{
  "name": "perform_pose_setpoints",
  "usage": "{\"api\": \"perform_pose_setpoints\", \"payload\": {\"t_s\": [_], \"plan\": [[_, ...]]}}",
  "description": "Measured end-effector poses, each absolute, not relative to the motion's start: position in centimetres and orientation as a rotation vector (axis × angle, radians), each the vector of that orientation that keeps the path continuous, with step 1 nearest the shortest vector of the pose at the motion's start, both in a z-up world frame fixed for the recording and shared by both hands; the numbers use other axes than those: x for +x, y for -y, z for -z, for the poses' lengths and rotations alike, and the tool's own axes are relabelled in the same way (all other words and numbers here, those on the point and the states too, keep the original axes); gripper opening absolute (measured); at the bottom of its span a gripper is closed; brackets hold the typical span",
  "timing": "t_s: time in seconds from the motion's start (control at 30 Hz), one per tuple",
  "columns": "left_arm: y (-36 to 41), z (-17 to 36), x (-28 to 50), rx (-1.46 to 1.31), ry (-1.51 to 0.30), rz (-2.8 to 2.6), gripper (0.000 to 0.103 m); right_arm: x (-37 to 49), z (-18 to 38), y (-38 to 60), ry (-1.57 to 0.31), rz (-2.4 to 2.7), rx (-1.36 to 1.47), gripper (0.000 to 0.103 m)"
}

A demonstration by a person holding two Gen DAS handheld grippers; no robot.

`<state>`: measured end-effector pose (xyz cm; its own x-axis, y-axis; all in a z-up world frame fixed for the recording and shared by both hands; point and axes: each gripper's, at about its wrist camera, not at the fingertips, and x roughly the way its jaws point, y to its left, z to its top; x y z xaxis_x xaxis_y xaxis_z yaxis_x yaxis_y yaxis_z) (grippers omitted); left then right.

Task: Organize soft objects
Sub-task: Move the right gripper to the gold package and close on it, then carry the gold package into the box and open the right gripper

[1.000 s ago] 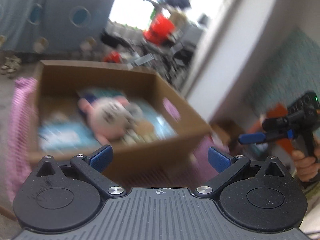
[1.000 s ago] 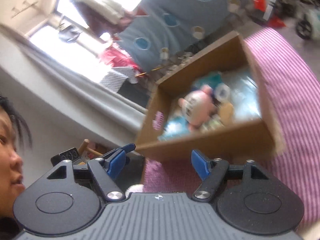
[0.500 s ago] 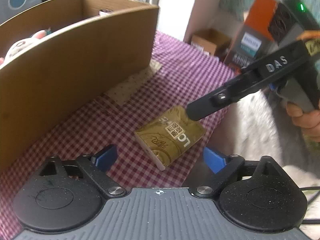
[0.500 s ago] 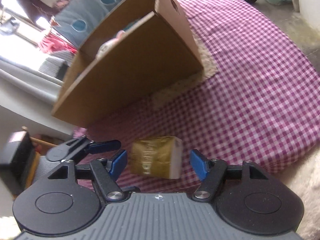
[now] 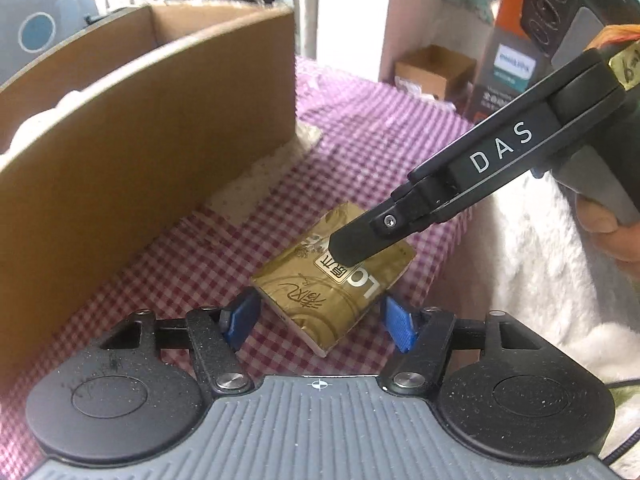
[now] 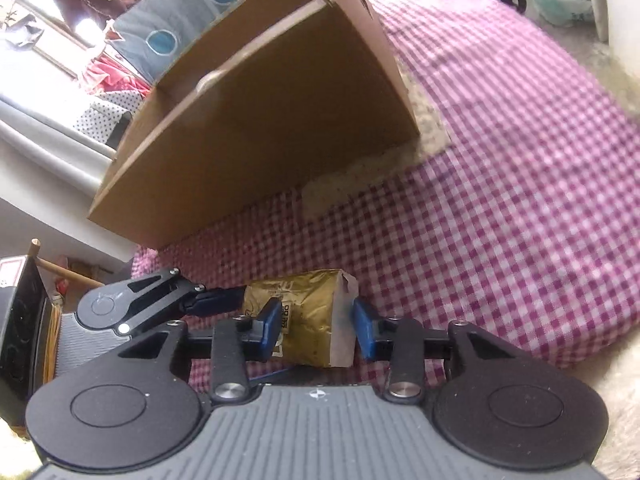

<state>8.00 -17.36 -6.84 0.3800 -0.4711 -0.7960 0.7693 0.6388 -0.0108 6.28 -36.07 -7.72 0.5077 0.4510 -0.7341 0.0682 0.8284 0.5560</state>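
Observation:
A soft gold foil pack [image 5: 334, 280] lies on the purple checked cloth [image 5: 360, 148] in front of a cardboard box [image 5: 140, 152]. My left gripper [image 5: 320, 320] is open, with its blue pads on either side of the pack's near end, a small gap showing. My right gripper [image 6: 316, 326] is also open around the pack [image 6: 308, 316], its pads close to both sides. In the left wrist view the right gripper's black finger [image 5: 360, 240] lies over the pack's top. A white plush shape [image 5: 40, 116] peeks over the box wall.
The box [image 6: 260, 120] stands on a pale mat [image 6: 380, 168]. A white fluffy cover [image 5: 540, 272] lies to the right. A small carton [image 5: 436, 68] and an orange-grey package [image 5: 508, 64] stand beyond the cloth's edge.
Both grippers came down from above the box to the gold pack and closed in around it. Their jaws are narrower than half a second ago.

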Motion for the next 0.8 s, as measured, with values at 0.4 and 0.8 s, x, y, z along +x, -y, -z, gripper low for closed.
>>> {"api": "perform_pose_setpoints", "payload": {"t_s": [0.4, 0.8], "plan": [[15.4, -4.8, 10.8, 0.388, -0.537, 0.679, 0.066, 10.9, -5.8, 33.7, -0.757, -0.369, 0.345, 0.041], [15.1, -1.7, 23.6, 0.156, -0.912, 0.835, 0.068, 23.4, -5.1, 33.9, -1.094, -0.341, 0.263, 0.041]]}}
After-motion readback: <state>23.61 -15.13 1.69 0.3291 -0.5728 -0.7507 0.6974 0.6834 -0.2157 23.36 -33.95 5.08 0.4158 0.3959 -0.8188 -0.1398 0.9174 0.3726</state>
